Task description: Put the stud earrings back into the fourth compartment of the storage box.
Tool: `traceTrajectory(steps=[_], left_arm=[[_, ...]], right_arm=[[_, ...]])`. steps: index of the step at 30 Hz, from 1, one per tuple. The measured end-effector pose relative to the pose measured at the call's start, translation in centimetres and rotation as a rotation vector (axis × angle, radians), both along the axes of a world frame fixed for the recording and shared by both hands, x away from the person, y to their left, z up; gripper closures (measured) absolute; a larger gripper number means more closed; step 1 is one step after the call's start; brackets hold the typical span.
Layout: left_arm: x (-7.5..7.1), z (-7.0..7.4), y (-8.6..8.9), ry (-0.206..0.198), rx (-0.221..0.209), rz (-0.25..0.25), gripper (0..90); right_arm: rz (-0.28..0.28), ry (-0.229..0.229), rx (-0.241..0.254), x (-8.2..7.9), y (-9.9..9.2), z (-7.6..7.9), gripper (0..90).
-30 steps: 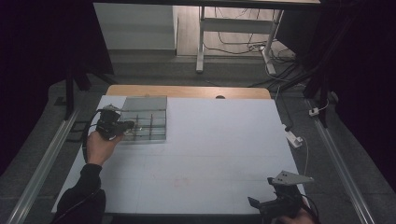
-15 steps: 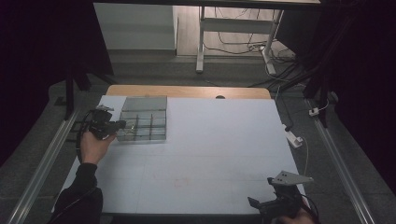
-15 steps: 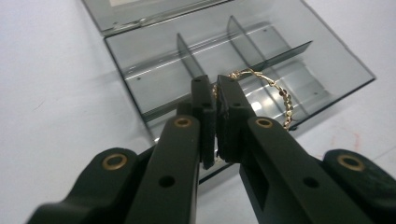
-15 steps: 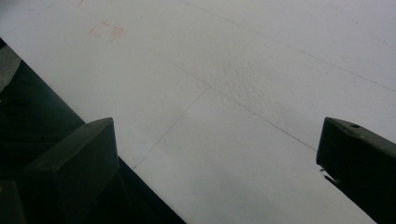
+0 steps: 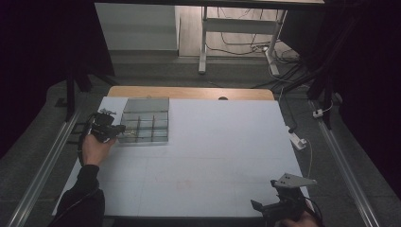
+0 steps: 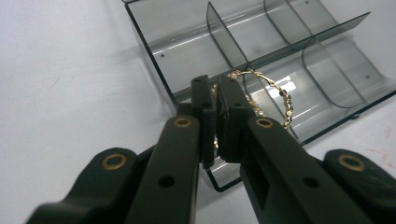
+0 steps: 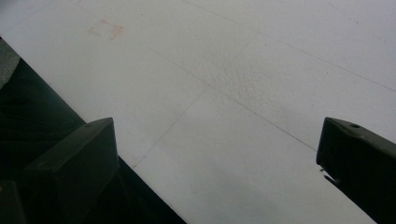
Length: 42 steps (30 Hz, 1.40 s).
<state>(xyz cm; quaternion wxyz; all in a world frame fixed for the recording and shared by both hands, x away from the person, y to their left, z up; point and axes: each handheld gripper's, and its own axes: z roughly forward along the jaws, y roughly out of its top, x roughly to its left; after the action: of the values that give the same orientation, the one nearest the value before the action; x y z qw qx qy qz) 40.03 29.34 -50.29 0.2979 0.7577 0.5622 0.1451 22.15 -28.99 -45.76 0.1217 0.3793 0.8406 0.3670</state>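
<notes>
The left gripper (image 6: 215,100), jaws clamped on a gold beaded bracelet (image 6: 275,93), reaches over the smoky compartment box (image 6: 187,42), while the right gripper (image 7: 215,154) rests with jaws wide apart.

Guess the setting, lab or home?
Likely a lab recording station: a white table flanked by metal rails, loose cables on the floor behind, dark surroundings. The left tool grips a gold bracelet over a compartment box.

I find no writing, label, brand, number or sign that I can read anywhere here: none on the smoky clear plastic divided box (image 6: 261,51), none on the white tabletop (image 5: 222,156), none on my black jaws.
</notes>
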Motion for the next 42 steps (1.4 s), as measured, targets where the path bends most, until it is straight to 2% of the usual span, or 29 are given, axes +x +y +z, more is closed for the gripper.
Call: traceTrajectory(steps=[9, 14, 16, 21, 27, 31, 35, 38, 42], left_arm=[[0.2, -0.4, -0.3, 0.01, 0.015, -0.018, 84.2], [0.0, 0.0, -0.2, -0.017, 0.008, -0.026, 77.4], [-0.2, 0.4, -0.2, -0.03, -0.005, -0.035, 73.1], [-1.0, 1.5, -0.4, -0.066, -0.091, -0.073, 57.2], [-2.5, 2.8, -1.4, -0.096, -0.097, -0.122, 38.8], [-3.9, 3.5, -2.1, -0.111, -0.125, -0.154, 26.3], [-5.3, 4.3, -2.7, -0.128, -0.162, -0.184, 19.9], [-6.5, 4.6, -3.2, -0.136, -0.182, -0.214, 18.6], [-8.5, 4.9, -3.7, -0.138, -0.194, -0.241, 13.9]], right_arm=[[0.003, 0.0, -0.002, 0.0, 0.0, 0.0, 0.0], [0.003, 0.001, -0.002, 0.0, 0.0, 0.0, 0.0], [0.002, 0.001, -0.002, 0.0, 0.0, 0.0, 0.0], [0.0, -0.002, 0.0, 0.0, 0.0, 0.0, 0.0], [0.0, -0.001, -0.001, 0.0, 0.0, 0.0, 0.0], [-0.001, 0.0, 0.002, 0.0, 0.0, 0.0, 0.0], [-0.002, 0.001, 0.002, 0.0, 0.0, 0.0, 0.0], [-0.002, 0.001, 0.002, 0.0, 0.0, 0.0, 0.0], [-0.003, 0.001, 0.004, 0.0, 0.0, 0.0, 0.0]])
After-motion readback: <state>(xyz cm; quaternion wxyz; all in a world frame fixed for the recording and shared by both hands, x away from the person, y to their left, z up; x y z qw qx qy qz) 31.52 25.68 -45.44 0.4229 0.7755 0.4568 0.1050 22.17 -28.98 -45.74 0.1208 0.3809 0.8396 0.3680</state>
